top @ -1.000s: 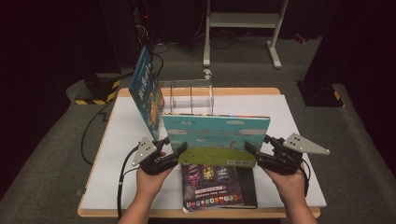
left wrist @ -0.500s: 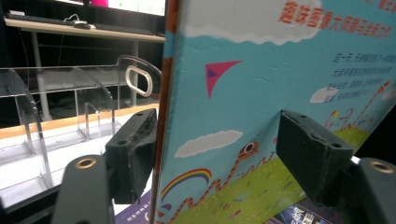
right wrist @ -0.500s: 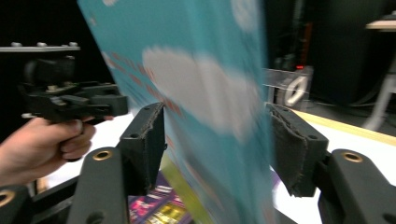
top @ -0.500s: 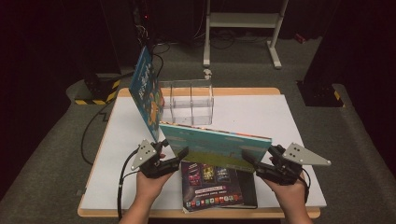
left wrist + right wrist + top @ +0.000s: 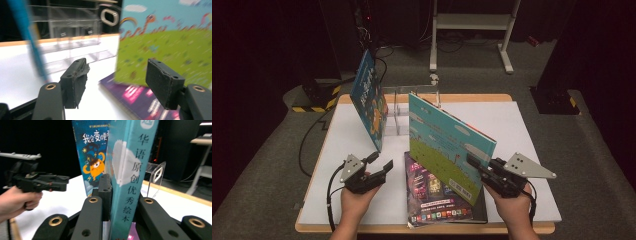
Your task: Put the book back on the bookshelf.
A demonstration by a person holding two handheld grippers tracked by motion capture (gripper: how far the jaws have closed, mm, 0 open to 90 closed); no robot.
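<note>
Teal-covered and stiff, the picture book (image 5: 447,145) stands upright on its lower edge over the counter (image 5: 522,130), clamped at its near corner by the right hand-held gripper (image 5: 479,167), whose jaws have just been closing and now press on either side of the spine. The left hand-held gripper (image 5: 384,167) hangs off to the side with its jaws apart and nothing between them; they have just been closing a little, but no pad touches the book. Under the raised book lies a dark purple book (image 5: 437,195), flat on the counter. A blue book (image 5: 369,102) already leans on edge against the clear acrylic rack (image 5: 404,107) at the far side.

My reading of the step: the teal book has been lifted and turned on edge, held by one gripper alone, on its way to a slot in the rack beside the blue one. The next move calls for carrying it forward while keeping it vertical, lining its bottom edge with a free divider (the clear walls are hard to see), and perhaps steadying the far end with the left gripper.

Along the spine, in the right gripper view, the characters 华语原创优秀绘本 read clearly. The blue book's cover shows 我会变得更, with the rest hidden behind the teal book.
</note>
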